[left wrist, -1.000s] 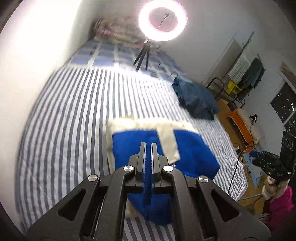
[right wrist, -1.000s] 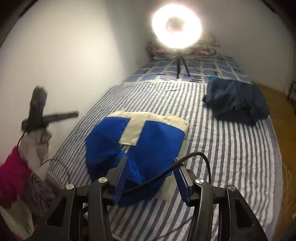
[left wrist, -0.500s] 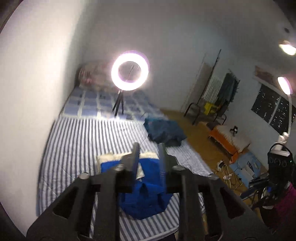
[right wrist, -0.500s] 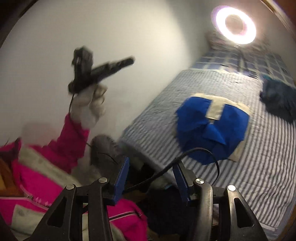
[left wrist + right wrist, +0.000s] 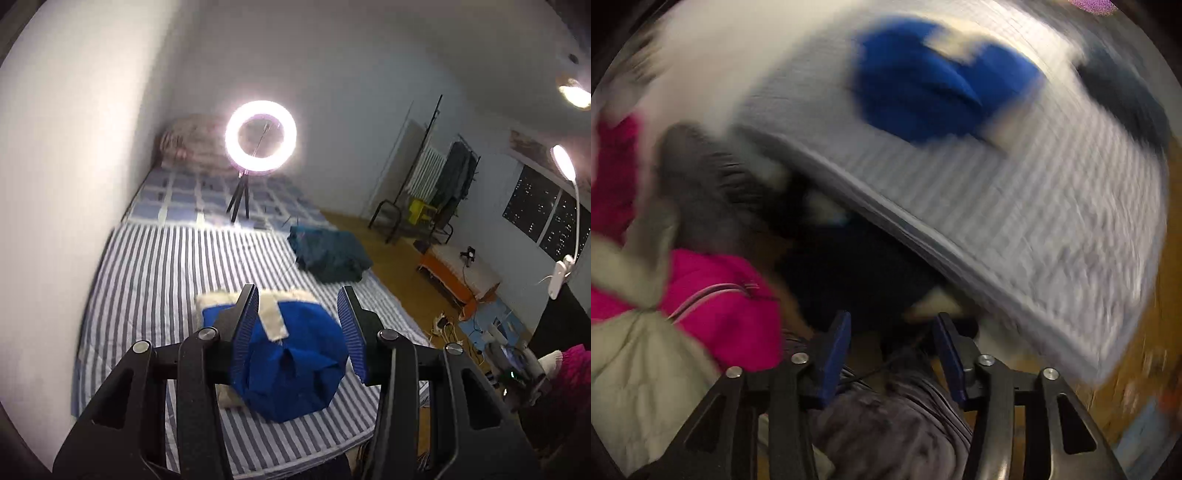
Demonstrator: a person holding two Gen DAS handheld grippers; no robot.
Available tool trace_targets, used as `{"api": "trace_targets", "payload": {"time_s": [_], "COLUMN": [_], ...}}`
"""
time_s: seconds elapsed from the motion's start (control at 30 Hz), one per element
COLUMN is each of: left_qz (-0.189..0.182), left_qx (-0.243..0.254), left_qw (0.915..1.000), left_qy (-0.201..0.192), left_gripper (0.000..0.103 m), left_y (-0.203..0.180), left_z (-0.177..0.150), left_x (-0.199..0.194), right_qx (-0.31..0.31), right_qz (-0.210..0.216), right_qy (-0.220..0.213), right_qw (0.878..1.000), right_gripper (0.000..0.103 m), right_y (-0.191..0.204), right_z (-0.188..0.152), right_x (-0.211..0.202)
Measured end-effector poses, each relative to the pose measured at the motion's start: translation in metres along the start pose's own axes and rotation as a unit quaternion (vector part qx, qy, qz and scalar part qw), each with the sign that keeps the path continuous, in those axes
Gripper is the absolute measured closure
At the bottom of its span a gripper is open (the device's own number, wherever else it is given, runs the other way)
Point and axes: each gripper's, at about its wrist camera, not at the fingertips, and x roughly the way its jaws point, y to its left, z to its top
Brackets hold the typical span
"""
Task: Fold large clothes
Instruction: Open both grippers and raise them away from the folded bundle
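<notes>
Left gripper [image 5: 300, 295]: the 2 ribbed blue pads [image 5: 246, 325] stand apart with nothing clamped; the jaws have just been opening, and the garment seen between them lies beyond on the bed, not in the grip. Right gripper [image 5: 891, 325]: jaws parted, having just closed slightly, empty; a thin dark cable [image 5: 871, 373] runs across the gap near their base, and the view is heavily motion-blurred.

Blue garment [image 5: 291, 362] with cream trim: a folded, mounded bundle lying on the striped sheet [image 5: 159, 280], near the bed's near edge, directly ahead of the left gripper. In the right view the same bundle [image 5: 923, 85] appears far beyond the jaws, on the bed surface above its edge.

Farther up the bed: a dark teal heap of clothing [image 5: 328, 253] near the right edge, well apart from the blue garment, then a lit ring light [image 5: 260, 136] on a small tripod. A pink sleeve [image 5: 731, 314] and pale padded fabric fill the lower left of the right view.
</notes>
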Motion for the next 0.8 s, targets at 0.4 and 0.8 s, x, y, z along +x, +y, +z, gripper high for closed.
{"api": "trace_targets", "payload": {"time_s": [0.4, 0.8], "left_qz": [0.028, 0.069], "left_qx": [0.012, -0.035], "left_qw": [0.9986, 0.9911], "left_qy": [0.043, 0.108], "left_gripper": [0.058, 0.077], "left_y": [0.013, 0.095], "left_z": [-0.021, -0.010], "left_x": [0.080, 0.199], "right_qx": [0.046, 0.053], "right_qz": [-0.173, -0.050], "right_qy": [-0.311, -0.380], "right_qw": [0.933, 0.922], "right_gripper": [0.032, 0.076], "right_y": [-0.015, -0.060], "right_z": [0.025, 0.197], "right_x": [-0.068, -0.036]}}
